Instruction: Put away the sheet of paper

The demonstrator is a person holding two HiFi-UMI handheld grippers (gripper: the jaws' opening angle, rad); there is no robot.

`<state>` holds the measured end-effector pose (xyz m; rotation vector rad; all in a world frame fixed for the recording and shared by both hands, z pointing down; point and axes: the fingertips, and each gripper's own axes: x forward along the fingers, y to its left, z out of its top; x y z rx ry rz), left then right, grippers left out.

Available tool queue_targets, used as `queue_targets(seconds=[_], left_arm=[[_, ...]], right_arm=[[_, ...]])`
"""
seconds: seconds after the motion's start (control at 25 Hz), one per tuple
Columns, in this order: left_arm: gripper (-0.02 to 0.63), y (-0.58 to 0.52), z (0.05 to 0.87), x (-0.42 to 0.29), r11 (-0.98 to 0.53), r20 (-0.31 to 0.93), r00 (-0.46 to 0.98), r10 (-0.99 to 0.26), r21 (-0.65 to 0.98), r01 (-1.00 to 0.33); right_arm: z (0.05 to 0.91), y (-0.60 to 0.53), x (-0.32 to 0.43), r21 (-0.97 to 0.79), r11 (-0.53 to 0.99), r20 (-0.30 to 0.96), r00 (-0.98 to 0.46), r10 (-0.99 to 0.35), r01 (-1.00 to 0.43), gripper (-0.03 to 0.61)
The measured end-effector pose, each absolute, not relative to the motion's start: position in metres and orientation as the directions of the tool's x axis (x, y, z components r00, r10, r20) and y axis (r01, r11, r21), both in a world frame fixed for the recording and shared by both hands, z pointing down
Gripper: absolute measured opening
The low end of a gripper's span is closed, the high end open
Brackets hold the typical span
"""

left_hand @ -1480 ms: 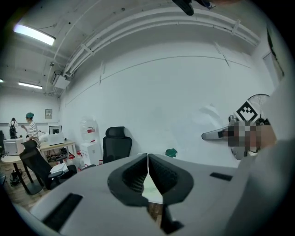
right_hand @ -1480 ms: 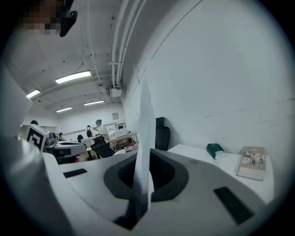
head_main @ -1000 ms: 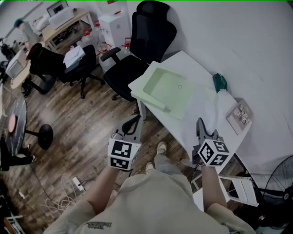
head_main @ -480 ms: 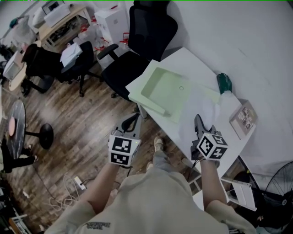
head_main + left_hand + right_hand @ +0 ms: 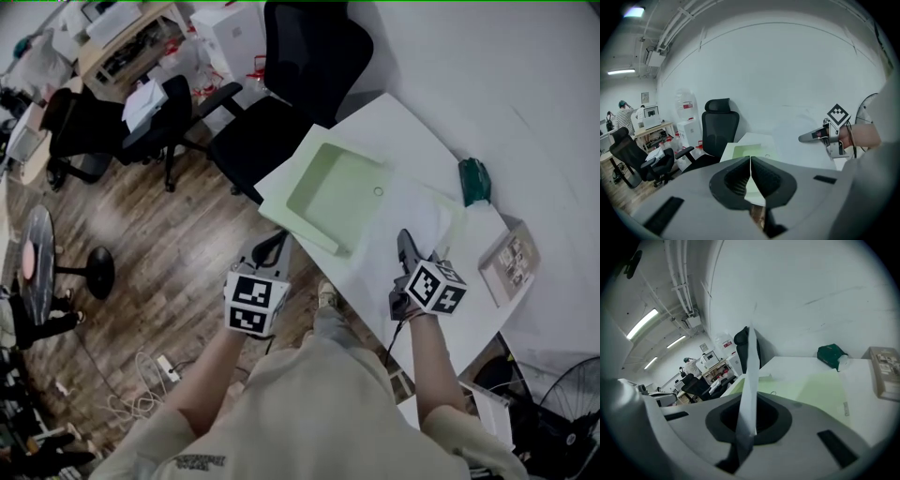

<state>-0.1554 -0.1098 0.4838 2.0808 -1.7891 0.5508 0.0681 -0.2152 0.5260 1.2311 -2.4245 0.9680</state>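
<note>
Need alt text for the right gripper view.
The right gripper is shut on a white sheet, which stands edge-on between its jaws. Beyond is a white table with a pale green tray, a dark green pack and a box at the right.

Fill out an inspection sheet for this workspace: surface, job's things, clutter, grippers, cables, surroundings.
Surface: white table, mostly bare.
Job's things: sheet of paper, standing up from the right gripper's jaws; light green tray, open on the table.
Clutter: dark green packet; printed box near the table's edge.
Grippers: right gripper shut on the sheet of paper; left gripper shut, empty, held beside the table.
Cables: white cables and a power strip on the floor.
Surroundings: black office chairs, wood floor, fan.
</note>
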Motion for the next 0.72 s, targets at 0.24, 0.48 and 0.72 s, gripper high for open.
queue_targets(seconds=[0.24, 0.48, 0.72], left_arm=[[0.021, -0.143, 0.514, -0.163, -0.134, 0.564, 0.118, -0.817, 0.013, -0.991], [0.021, -0.166, 0.544, -0.168, -0.140, 0.621, 0.116, -0.776, 0.011, -0.990], [0.021, -0.184, 0.560, -0.179, -0.132, 0.652, 0.088, -0.753, -0.019, -0.991]], right_arm=[[0.570, -0.259, 0.064, -0.466, 0.392, 0.556, -0.607, -0.567, -0.793, 0.023], [0.612, -0.289, 0.061, -0.473, 0.387, 0.608, -0.611, -0.507, -0.792, 0.023], [0.641, -0.312, 0.062, -0.496, 0.360, 0.631, -0.613, -0.476, -0.790, 0.023]])
